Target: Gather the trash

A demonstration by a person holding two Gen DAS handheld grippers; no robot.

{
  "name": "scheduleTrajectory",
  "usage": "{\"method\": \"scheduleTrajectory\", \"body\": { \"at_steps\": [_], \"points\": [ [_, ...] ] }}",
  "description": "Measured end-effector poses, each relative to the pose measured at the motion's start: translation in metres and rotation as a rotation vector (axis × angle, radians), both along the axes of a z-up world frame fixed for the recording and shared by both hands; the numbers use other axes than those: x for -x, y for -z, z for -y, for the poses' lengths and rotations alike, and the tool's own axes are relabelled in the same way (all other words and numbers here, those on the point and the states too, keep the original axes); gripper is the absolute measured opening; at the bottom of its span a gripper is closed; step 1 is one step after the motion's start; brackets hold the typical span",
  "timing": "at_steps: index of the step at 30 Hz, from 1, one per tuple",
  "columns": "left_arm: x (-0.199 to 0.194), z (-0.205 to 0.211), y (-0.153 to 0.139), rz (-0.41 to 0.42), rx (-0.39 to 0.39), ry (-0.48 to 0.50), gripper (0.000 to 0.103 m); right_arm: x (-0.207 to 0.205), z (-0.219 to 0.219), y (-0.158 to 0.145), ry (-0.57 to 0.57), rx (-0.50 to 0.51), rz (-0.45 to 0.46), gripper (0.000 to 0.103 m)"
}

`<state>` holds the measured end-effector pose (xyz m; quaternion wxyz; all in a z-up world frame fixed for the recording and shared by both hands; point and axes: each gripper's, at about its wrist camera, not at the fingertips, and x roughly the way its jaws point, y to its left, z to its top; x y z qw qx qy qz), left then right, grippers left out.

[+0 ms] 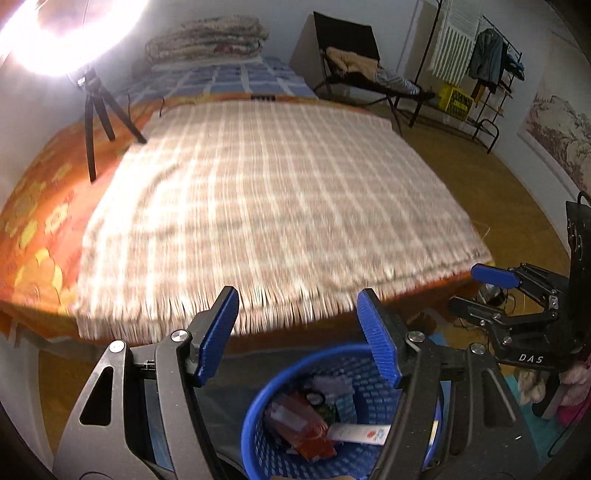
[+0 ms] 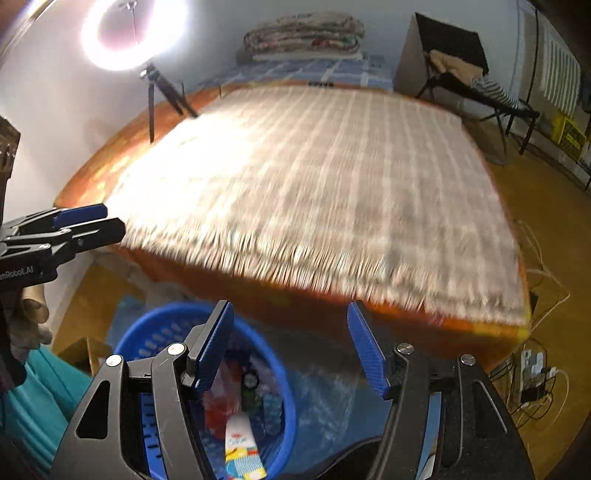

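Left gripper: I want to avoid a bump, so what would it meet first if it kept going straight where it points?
Probably the plaid blanket on the bed. The open, empty left gripper aims past the blue trash basket below it toward the blanket's fringed near edge, though blur leaves depth uncertain.

Room dim and warm-toned; the one strong source is a ring light (image 2: 129,35) on a tripod at the far left corner of the bed (image 1: 40,229). It blows out to white glare in the left wrist view. The checked blanket (image 1: 266,206) is brightest near the lamp, greyer toward the right edge. Heavy motion blur smears the blanket's fringe and the blue basket (image 1: 258,424) in both views. Fisheye bends walls and floor at the frame corners, which go dark.
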<state>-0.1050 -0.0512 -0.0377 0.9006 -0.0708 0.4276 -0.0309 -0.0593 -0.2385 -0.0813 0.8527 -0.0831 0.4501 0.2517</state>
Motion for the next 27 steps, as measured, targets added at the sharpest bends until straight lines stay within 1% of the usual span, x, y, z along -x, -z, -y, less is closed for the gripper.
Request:
{"method": "scheduleTrajectory", "body": {
  "at_steps": [1,3,8,10,12,14,16,18,23,27],
  "points": [
    [-0.004,-0.001,-0.005,0.012,0.001,-0.004,0.072,-0.004,0.0,-0.005,0.004,-0.003,0.012,0.067],
    [-0.011,-0.004,-0.014,0.037,0.003,-0.01,0.075,-0.012,0.001,-0.014,0.014,-0.011,0.035,0.068],
    [-0.032,-0.007,-0.035,0.095,0.008,-0.021,0.076,-0.036,-0.002,-0.038,0.032,-0.033,0.091,0.069],
    [-0.04,-0.006,-0.04,0.112,0.013,-0.019,0.078,-0.045,-0.004,-0.045,0.04,-0.045,0.112,0.071],
    [-0.044,-0.007,-0.045,0.133,0.01,-0.018,0.08,-0.056,-0.008,-0.051,0.05,-0.06,0.127,0.074],
    [-0.049,-0.007,-0.047,0.156,0.012,-0.017,0.081,-0.064,-0.01,-0.055,0.06,-0.075,0.144,0.08],
    [-0.052,-0.009,-0.048,0.169,0.017,-0.022,0.087,-0.072,-0.011,-0.057,0.069,-0.088,0.165,0.08],
    [-0.057,-0.011,-0.047,0.178,0.029,-0.022,0.089,-0.081,-0.014,-0.054,0.077,-0.098,0.178,0.08],
    [-0.067,-0.014,-0.042,0.185,0.031,-0.019,0.09,-0.101,-0.019,-0.042,0.07,-0.145,0.131,0.08],
    [-0.07,-0.018,-0.04,0.184,0.048,-0.038,0.09,-0.106,-0.025,-0.039,0.057,-0.138,0.147,0.08]
  ]
}}
